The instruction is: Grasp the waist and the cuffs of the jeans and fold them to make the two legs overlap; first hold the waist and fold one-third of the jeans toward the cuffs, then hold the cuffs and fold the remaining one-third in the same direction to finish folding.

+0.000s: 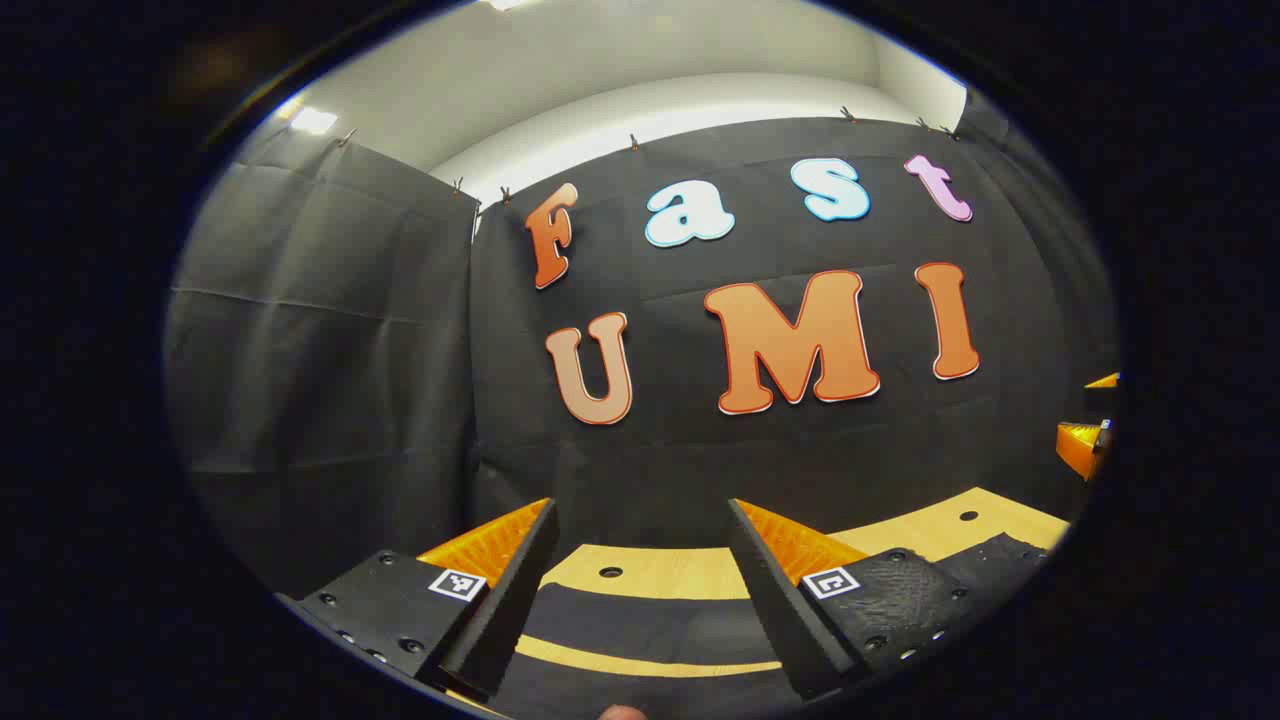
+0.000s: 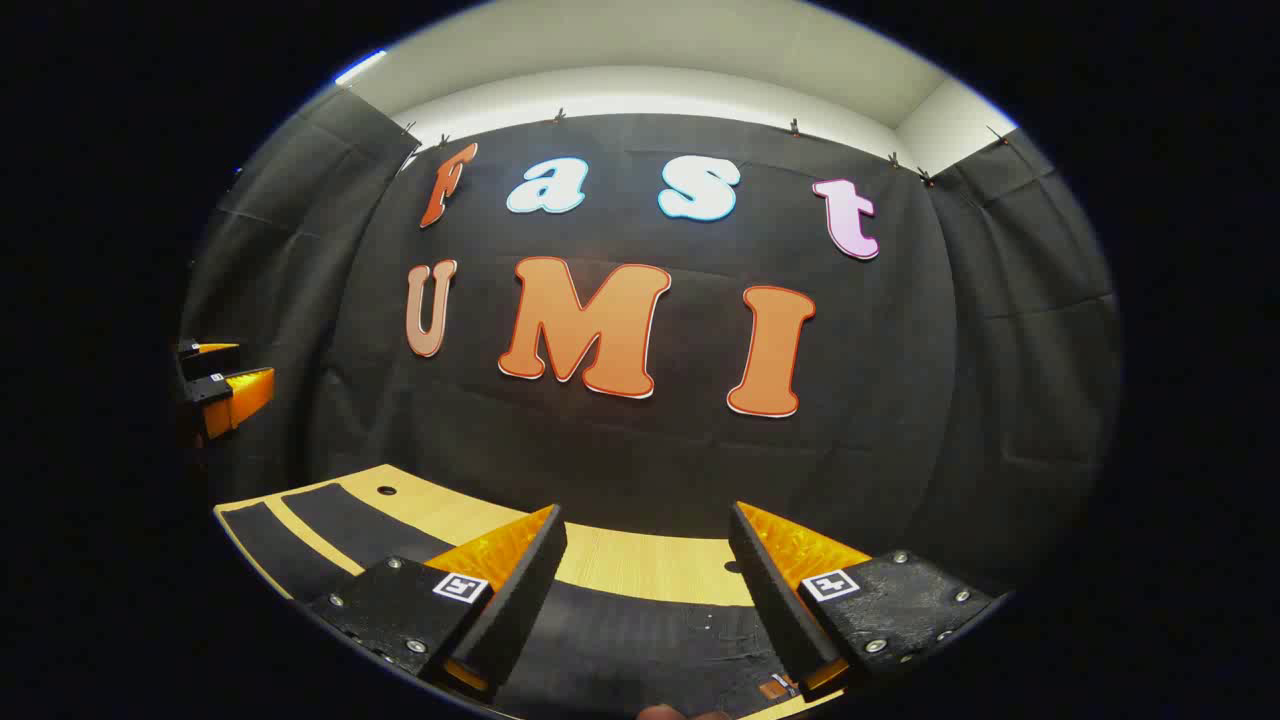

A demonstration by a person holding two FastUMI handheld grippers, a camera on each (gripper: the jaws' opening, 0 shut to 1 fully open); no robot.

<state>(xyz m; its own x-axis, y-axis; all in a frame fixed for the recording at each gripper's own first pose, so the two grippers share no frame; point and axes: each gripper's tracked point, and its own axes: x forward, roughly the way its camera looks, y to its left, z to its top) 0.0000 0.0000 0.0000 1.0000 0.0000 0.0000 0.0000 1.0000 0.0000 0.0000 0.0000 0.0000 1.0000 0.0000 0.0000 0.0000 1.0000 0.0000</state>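
Two grippers are held level above one pair of black jeans spread flat on the wooden desk. The left gripper has its fingers apart, holding nothing; the right gripper likewise gapes over the jeans' waist end, facing the cloth wall.
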